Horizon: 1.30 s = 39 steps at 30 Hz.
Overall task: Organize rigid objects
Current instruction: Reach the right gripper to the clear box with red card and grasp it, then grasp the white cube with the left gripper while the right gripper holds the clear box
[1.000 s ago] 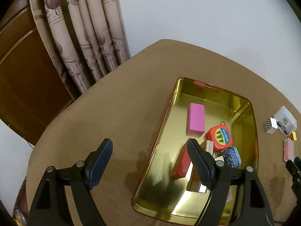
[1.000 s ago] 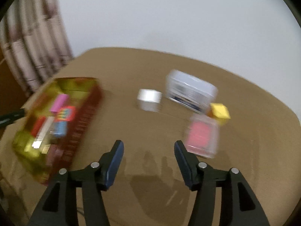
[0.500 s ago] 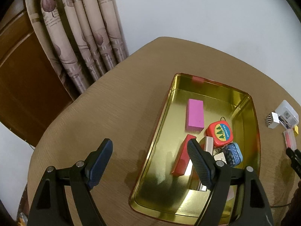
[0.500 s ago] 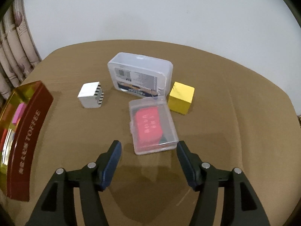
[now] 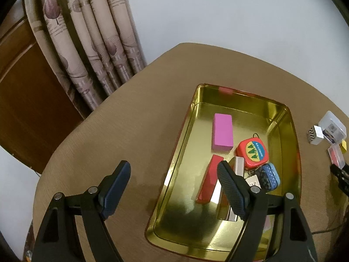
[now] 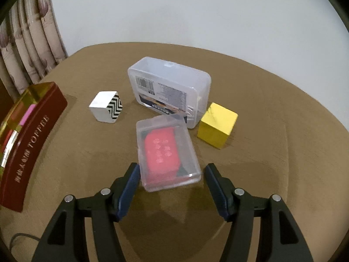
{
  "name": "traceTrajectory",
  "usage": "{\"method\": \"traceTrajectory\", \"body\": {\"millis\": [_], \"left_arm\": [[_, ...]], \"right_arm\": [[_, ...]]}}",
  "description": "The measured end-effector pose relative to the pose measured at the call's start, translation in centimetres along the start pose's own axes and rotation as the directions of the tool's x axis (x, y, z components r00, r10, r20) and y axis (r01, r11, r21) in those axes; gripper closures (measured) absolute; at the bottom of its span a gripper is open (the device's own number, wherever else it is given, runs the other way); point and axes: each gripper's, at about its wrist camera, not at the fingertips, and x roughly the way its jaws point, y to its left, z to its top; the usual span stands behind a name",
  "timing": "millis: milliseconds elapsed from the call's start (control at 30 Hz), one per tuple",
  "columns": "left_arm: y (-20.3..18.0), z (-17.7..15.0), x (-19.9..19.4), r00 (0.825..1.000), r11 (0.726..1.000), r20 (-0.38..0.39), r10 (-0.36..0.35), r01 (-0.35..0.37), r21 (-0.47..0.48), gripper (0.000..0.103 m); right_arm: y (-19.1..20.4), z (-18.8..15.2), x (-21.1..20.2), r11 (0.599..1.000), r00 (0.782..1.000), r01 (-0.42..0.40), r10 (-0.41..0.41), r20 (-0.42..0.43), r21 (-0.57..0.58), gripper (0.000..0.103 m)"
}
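A small clear case with a red item inside lies flat on the brown table, its near end reaching in between the fingers of the right gripper. The left finger sits right against the case's near left corner, though whether it touches cannot be told; the right finger stands clear of the case with a gap of table showing. The jaws are wide apart and clamp nothing.

Just beyond the case's far end, ahead of the fingers, rests a larger clear box with a printed label. A yellow cube sits ahead and to the right of the right finger, close beside the large box. A white cube with a black zigzag side stands ahead and to the left, apart from the others. Far to the left of the left finger is the red outer wall of a gold tin.

The left gripper is wide apart and empty, one finger over bare table and the other over the tin. Ahead of that finger, inside the tin, lie a pink block, a red block, a red round-faced tin and a small blue tin.
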Motion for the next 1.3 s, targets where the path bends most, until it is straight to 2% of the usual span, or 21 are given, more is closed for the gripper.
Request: {"method": "traceTrajectory", "body": {"millis": [133, 333, 467, 733, 1033, 1167, 1300], "left_arm": [[-0.4, -0.1, 0.0, 1.000, 1.000, -0.003, 0.008, -0.008, 0.014, 0.024], [-0.8, -0.3, 0.0, 1.000, 0.999, -0.007, 0.016, -0.016, 0.029, 0.024], [-1.0, -0.3, 0.0, 1.000, 0.999, -0.005, 0.027, -0.027, 0.037, 0.024], [-2.2, -1.0, 0.0, 0.999, 0.995, 0.004, 0.035, -0.035, 0.090, 0.024], [-6.2, -2.2, -2.3, 0.998, 0.976, 0.034, -0.049, 0.041, 0.216, 0.024], [-8.7, -2.5, -3.3, 0.992, 0.966, 0.010, -0.128, 0.123, 0.229, 0.023], [-12.3, -2.6, -4.2, 0.987, 0.949, 0.001, -0.160, 0.154, 0.275, 0.023]], "right_arm": [[0.7, 0.8, 0.8, 1.000, 1.000, -0.007, 0.007, 0.010, -0.008, 0.039], [2.1, 1.0, 1.0, 0.999, 0.998, 0.036, -0.035, 0.046, -0.027, 0.039], [2.3, 0.7, 0.7, 0.999, 0.998, 0.029, -0.028, 0.059, -0.013, 0.048], [3.6, 0.0, 0.5, 0.999, 0.997, 0.035, -0.034, 0.062, -0.003, 0.048], [2.1, -2.4, -1.0, 0.999, 0.997, 0.049, -0.050, 0.060, 0.018, 0.048], [1.8, -3.1, -1.0, 0.998, 0.997, 0.057, -0.059, 0.057, 0.028, 0.048], [1.0, -4.1, -1.3, 0.997, 0.996, 0.071, -0.073, 0.049, 0.034, 0.048]]}}
